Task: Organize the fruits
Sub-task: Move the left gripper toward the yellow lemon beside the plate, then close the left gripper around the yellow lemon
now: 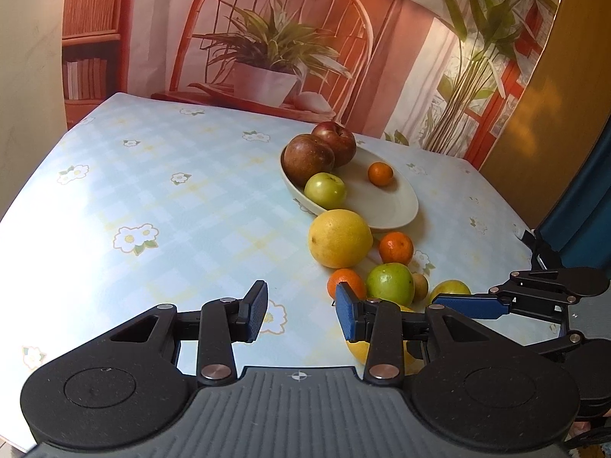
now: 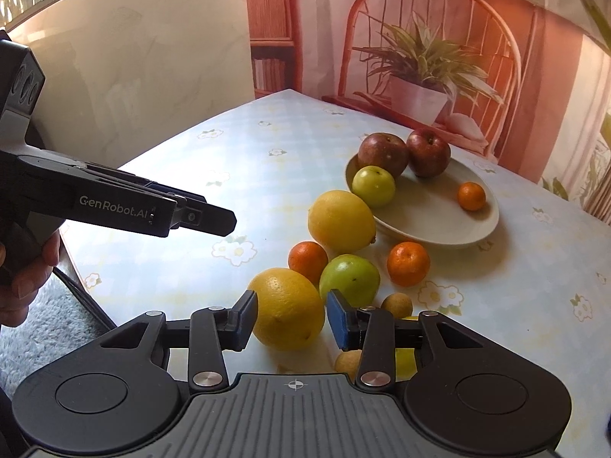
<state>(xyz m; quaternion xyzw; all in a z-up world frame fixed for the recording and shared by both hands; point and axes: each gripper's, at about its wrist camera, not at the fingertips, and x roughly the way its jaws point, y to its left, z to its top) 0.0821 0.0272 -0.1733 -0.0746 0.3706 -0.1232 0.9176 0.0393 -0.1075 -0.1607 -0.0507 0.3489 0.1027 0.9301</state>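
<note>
A table [image 2: 183, 175] in pale blue floral cloth carries a white oval dish [image 2: 450, 229], two big yellow citrus [image 2: 340, 221], oranges [image 2: 408, 263] and a green apple [image 2: 349, 278]

Pale-blue floral tablecloth [image 1: 172, 198], white bowl [image 1: 385, 206]

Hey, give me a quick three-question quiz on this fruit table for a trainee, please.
1. How many fruits lie in the white dish?
2. True or false: the left gripper holds an orange.
3. Which fruit sits between the fingers of the right gripper? A: red apple. B: large yellow citrus. C: green apple.

Key: 1, four. 2, false: nothing is between its jaws. 3, B.
</note>
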